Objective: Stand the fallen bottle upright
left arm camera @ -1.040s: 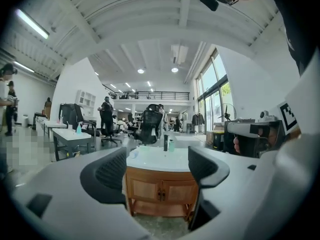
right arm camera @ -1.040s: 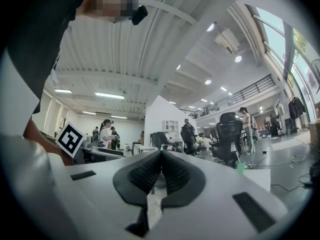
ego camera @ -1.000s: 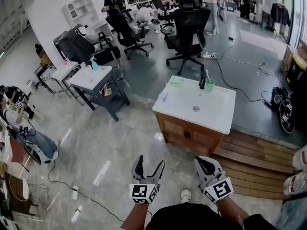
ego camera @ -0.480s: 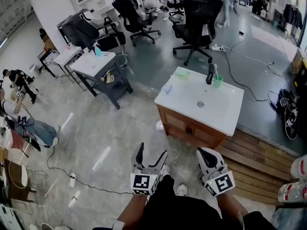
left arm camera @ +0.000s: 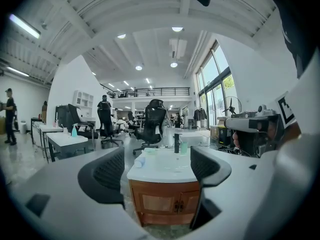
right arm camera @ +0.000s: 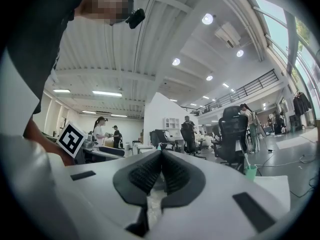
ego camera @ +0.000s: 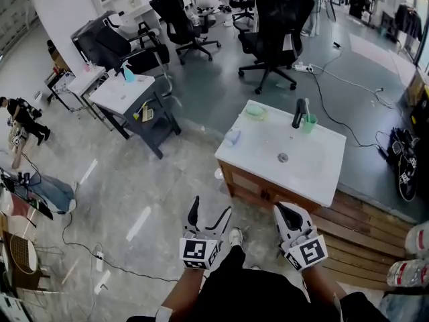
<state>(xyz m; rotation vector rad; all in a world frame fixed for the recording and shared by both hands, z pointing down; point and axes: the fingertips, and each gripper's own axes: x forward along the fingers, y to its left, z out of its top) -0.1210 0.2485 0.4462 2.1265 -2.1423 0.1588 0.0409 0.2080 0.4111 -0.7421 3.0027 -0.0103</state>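
Note:
The fallen bottle, small and clear, lies on its side at the left edge of a white sink top on a wooden cabinet. In the left gripper view the bottle shows straight ahead, framed between the jaws but far beyond them. My left gripper is open and empty, held over the floor short of the cabinet. My right gripper hovers near the cabinet's front edge. In the right gripper view my right gripper has its pads pressed together with nothing between them.
A black faucet and a green cup with a toothbrush stand at the back of the sink top. A wooden step lies to the right. Office chairs and a grey side table stand beyond.
The cabinet has come nearer as the person walked toward it. Both grippers moved forward with the body, keeping their pose.

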